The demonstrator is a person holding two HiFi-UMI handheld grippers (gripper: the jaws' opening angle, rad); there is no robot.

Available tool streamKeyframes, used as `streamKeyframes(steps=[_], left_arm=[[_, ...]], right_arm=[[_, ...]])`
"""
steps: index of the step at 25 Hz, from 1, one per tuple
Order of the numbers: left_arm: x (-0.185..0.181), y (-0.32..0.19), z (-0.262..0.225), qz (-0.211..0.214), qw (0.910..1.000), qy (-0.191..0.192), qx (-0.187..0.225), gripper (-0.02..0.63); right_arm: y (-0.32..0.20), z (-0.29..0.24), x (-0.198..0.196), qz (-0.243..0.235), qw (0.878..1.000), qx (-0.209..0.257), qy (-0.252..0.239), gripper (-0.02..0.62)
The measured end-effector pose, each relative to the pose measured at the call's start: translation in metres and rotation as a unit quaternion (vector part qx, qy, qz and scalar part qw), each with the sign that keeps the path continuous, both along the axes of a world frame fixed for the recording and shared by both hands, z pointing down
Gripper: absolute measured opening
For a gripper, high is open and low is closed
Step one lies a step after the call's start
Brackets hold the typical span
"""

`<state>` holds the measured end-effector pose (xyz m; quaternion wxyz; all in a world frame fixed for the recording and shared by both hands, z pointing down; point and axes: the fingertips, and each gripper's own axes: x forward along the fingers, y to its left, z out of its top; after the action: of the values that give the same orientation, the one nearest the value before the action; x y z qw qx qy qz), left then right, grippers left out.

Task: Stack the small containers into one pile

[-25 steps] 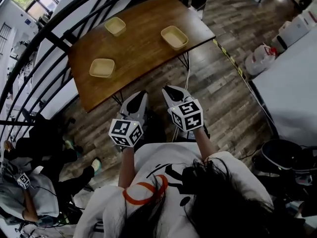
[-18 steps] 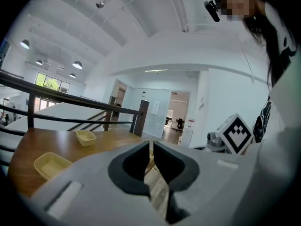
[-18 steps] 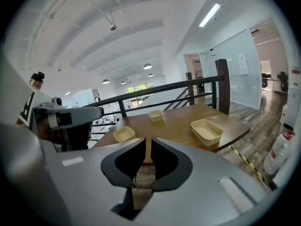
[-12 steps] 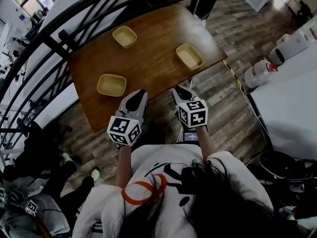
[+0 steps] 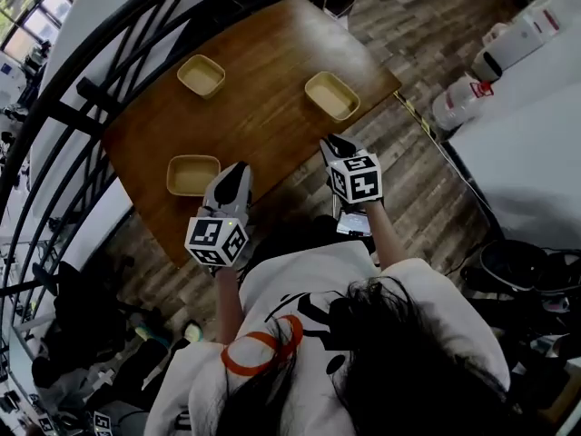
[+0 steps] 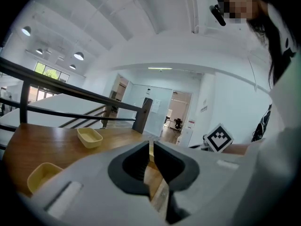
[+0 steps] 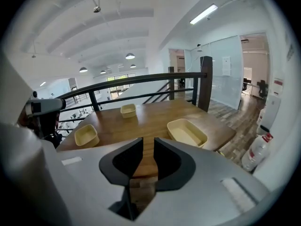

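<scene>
Three small yellow containers sit apart on the brown wooden table (image 5: pixel 263 107): one far left (image 5: pixel 201 75), one far right (image 5: pixel 332 95), one near left (image 5: pixel 192 174). My left gripper (image 5: pixel 231 180) hovers at the table's near edge, just right of the near-left container (image 6: pixel 42 175); its jaws are shut with nothing between them. My right gripper (image 5: pixel 336 143) is at the near right edge, a little short of the far-right container (image 7: pixel 187 132), shut and empty too. The right gripper view also takes in the near-left container (image 7: pixel 86 135) and the far-left container (image 7: pixel 128 109).
A black metal railing (image 5: pixel 100 89) curves round the table's left and far sides. Wood plank floor (image 5: pixel 427 180) lies to the right, with white jugs (image 5: pixel 458 103) and a white surface (image 5: pixel 536 134) beyond. A person sits low on the floor at lower left.
The view and both grippers have moved forward to the table; the gripper tips, earlier over the floor, now reach its near edge. The containers have not moved.
</scene>
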<state>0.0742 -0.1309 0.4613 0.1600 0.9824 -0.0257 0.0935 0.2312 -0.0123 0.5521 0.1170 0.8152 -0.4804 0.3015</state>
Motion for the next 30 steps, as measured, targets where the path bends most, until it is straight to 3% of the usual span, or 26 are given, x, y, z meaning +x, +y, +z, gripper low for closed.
streamKeyframes(steps=[6,11,19,21,23,30], left_arm=[[0.018,-0.003,0.001,-0.005,1.0000,-0.007,-0.003,0.003],[0.029,-0.017,0.004,-0.051,0.9985,-0.018,-0.005,0.003],[0.047,-0.044,0.009,-0.129,0.9911,-0.033,-0.007,0.003],[0.048,-0.050,0.010,-0.150,0.9881,-0.036,-0.007,0.003],[0.046,-0.055,0.012,-0.172,0.9843,-0.038,-0.007,0.003],[0.036,-0.059,0.020,-0.240,0.9697,-0.047,-0.011,0.004]], right_arm=[[-0.005,0.027,0.042,-0.009,0.999,-0.043,-0.002,0.118],[-0.019,0.062,0.085,-0.044,0.994,-0.103,0.006,0.132],[-0.031,0.113,0.119,-0.141,0.966,-0.218,0.012,0.159],[-0.031,0.120,0.122,-0.162,0.958,-0.237,0.018,0.124],[-0.031,0.123,0.123,-0.177,0.954,-0.241,0.017,0.047],[-0.040,0.106,0.129,-0.235,0.944,-0.228,0.041,0.044]])
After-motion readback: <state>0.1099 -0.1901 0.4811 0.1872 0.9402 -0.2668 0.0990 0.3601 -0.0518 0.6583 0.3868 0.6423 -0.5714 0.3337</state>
